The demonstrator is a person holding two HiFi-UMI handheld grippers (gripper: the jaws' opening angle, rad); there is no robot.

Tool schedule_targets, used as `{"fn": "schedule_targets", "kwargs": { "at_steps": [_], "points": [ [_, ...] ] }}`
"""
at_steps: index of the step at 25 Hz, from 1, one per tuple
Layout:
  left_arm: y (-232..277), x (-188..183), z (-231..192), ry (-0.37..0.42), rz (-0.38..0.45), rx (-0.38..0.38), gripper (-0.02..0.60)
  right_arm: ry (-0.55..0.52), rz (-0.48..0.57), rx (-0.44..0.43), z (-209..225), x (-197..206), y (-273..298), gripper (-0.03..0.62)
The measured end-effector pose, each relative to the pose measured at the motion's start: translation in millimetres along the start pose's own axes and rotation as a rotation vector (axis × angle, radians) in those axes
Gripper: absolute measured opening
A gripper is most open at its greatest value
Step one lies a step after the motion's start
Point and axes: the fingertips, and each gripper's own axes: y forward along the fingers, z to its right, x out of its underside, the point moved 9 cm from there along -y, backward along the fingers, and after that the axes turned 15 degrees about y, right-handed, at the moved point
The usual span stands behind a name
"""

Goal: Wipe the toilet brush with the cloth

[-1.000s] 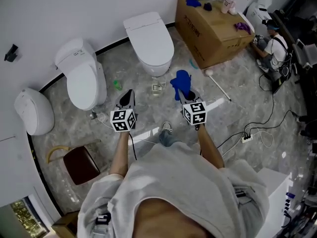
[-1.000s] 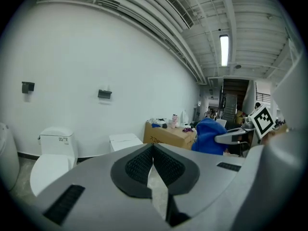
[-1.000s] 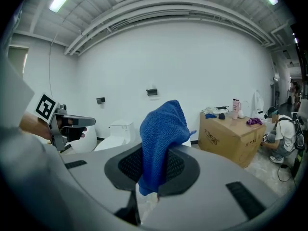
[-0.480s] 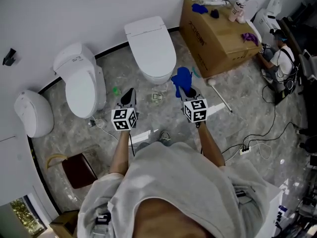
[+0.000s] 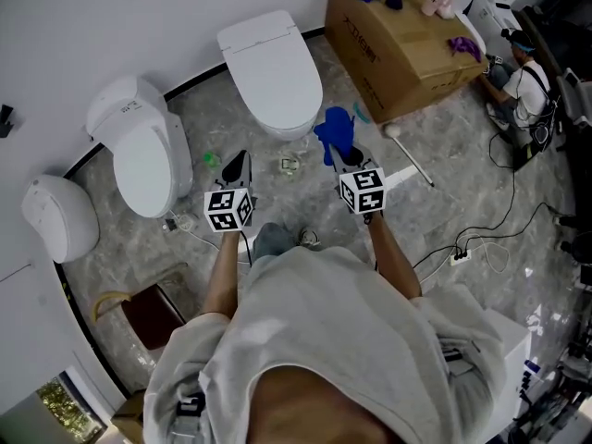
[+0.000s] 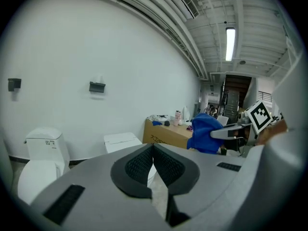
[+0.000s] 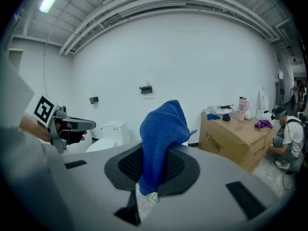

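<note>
A white long-handled toilet brush (image 5: 410, 160) lies on the grey floor to the right of my right gripper, apart from it. My right gripper (image 5: 342, 154) is held above the floor and is shut on a blue cloth (image 5: 333, 134). The cloth (image 7: 161, 131) stands up bunched between the right gripper's (image 7: 155, 163) pads. My left gripper (image 5: 238, 159) hovers beside it at the same height, jaws shut with nothing between them. In the left gripper view its own tips (image 6: 153, 148) meet, and the cloth (image 6: 204, 134) shows at the right.
Three white toilets (image 5: 274, 70) (image 5: 144, 152) (image 5: 57, 216) stand along the wall ahead. A cardboard box (image 5: 396, 46) with small items on top stands at the back right, and a seated person (image 5: 524, 83) is beyond it. Cables (image 5: 462, 250) trail right. A dark red bin (image 5: 152, 308) stands at the lower left.
Both grippers have drifted slightly forward towards the toilets as the head view shifted. The right gripper still holds the cloth; the left stays shut and empty.
</note>
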Motion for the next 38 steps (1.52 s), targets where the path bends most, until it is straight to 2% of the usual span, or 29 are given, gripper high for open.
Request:
{"fn": "schedule_targets", "kwargs": {
  "at_steps": [6, 10, 23, 28, 38],
  "points": [
    [16, 20, -12, -0.014, -0.043, 0.056, 0.02, 0.024, -0.061, 0.036, -5, 20, 19, 0.067],
    [36, 41, -23, -0.037, -0.086, 0.129, 0.02, 0.056, -0.119, 0.094, -8, 36, 38, 0.067],
    [106, 94, -98, -0.06, -0.193, 0.3, 0.02, 0.17, -0.227, 0.242, -25, 70, 113, 0.067],
    [119, 102, -104, -0.063, -0.202, 0.319, 0.02, 0.194, -0.256, 0.262, -25, 82, 122, 0.067],
    [118, 128, -93, -0.073, -0.233, 0.302, 0.02, 0.204, -0.278, 0.244, -14, 107, 125, 0.067]
  ]
}}
